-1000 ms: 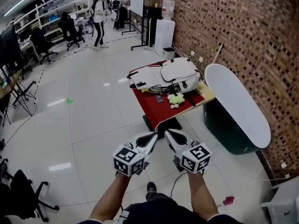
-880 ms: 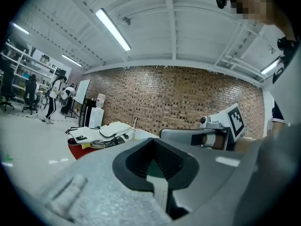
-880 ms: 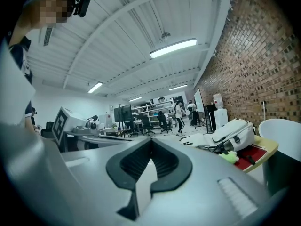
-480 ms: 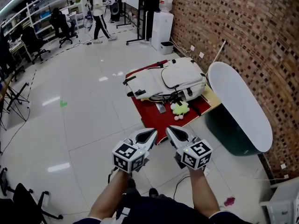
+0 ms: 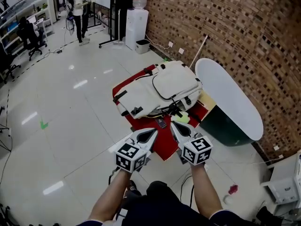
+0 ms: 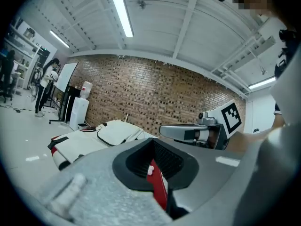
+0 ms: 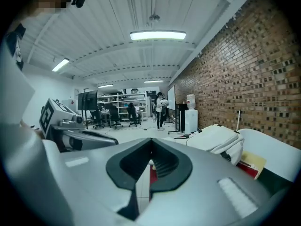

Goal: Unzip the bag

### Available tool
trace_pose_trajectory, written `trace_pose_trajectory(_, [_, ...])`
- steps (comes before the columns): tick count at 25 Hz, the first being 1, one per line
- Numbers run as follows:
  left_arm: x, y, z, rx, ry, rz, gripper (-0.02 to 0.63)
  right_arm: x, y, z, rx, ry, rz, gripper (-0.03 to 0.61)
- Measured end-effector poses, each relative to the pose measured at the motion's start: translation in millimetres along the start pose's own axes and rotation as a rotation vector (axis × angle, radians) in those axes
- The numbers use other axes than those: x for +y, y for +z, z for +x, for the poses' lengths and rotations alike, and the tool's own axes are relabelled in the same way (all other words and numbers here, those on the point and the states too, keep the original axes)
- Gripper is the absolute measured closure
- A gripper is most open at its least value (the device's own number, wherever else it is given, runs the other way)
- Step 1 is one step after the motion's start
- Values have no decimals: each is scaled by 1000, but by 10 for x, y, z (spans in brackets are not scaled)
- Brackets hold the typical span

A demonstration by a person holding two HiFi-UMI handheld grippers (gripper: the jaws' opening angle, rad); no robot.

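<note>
A cream backpack [image 5: 157,89] with black zips and straps lies flat on a small red-covered table [image 5: 162,142]. Both grippers hang in the air at the table's near edge, short of the bag and apart from it. My left gripper [image 5: 149,135] is shut with nothing in it, and so is my right gripper [image 5: 175,126], side by side. In the left gripper view the bag [image 6: 106,134] lies ahead to the left of the closed jaws [image 6: 152,142]. The right gripper view has the bag [image 7: 217,136] ahead to the right of the shut jaws [image 7: 151,142].
A green plush toy [image 5: 181,118] and a small dark flat object [image 5: 161,123] lie on the red cloth in front of the bag. A white oval tabletop [image 5: 229,102] on a dark green base stands right of the table, along the brick wall. A water dispenser [image 5: 136,20] and a person [image 5: 77,4] are far behind.
The view has come closer to the table, so the bag is larger and nearer to both grippers. The grippers have stayed shut and side by side.
</note>
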State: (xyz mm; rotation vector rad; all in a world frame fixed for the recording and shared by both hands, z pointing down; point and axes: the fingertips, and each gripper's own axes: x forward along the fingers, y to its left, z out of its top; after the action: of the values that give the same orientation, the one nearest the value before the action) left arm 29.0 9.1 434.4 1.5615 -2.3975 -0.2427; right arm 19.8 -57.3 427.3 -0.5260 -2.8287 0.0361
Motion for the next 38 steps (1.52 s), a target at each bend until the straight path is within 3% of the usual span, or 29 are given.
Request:
trace_pose_trajectory(7, [511, 72, 281, 56, -81, 5, 612, -471, -130, 510, 72, -148, 14, 571])
trace_pose_trajectory(15, [1263, 41, 819, 169, -109, 56, 613, -1336, -540, 1242, 162, -263, 28, 571])
trace_pose_trajectory(21, [1586, 69, 1227, 241, -156, 57, 612, -1836, -750, 1614, 259, -336, 13, 571])
trace_pose_trajectory(22, [1610, 65, 1281, 253, -167, 56, 612, -1885, -804, 1659, 276, -336, 20, 571])
trace_pose_trajectory(24, [1656, 44, 1376, 276, -187, 56, 612, -1948, -933, 1735, 304, -331, 44, 474])
trace_pose_trajectory(31, [1875, 17, 1648, 322, -271, 70, 612, -2101, -1352, 1818, 490, -413, -31, 487])
trace_pose_trajectory(34, [2016, 12, 1769, 337, -329, 72, 612, -2121, -1426, 1802, 547, -461, -54, 545])
trace_pose_trajectory(38, [2197, 8, 1863, 371, -436, 75, 612, -2037, -1492, 1787, 617, -528, -8, 551])
